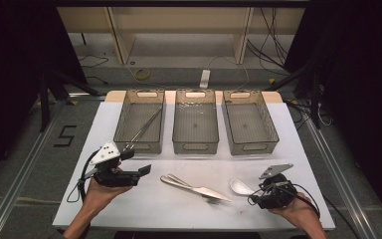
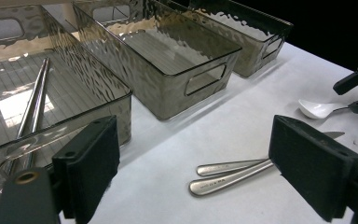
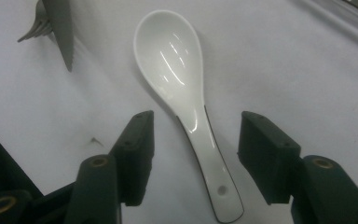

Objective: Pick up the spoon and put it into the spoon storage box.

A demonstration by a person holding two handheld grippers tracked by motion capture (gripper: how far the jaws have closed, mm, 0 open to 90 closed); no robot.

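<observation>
Your white ceramic spoon (image 3: pixel 186 93) lies flat on the tabletop (image 3: pixel 307 70), bowl up, handle between the right hand-held gripper (image 3: pixel 196 158) pads, untouched.

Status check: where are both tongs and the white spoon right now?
Right tongs open, astride white spoon handle, pads clear. Left tongs open, empty, by left basket. Spoon flat on table. Nothing blocking.

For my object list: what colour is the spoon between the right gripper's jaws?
The spoon is glossy white; the right gripper view shows it best.
</observation>
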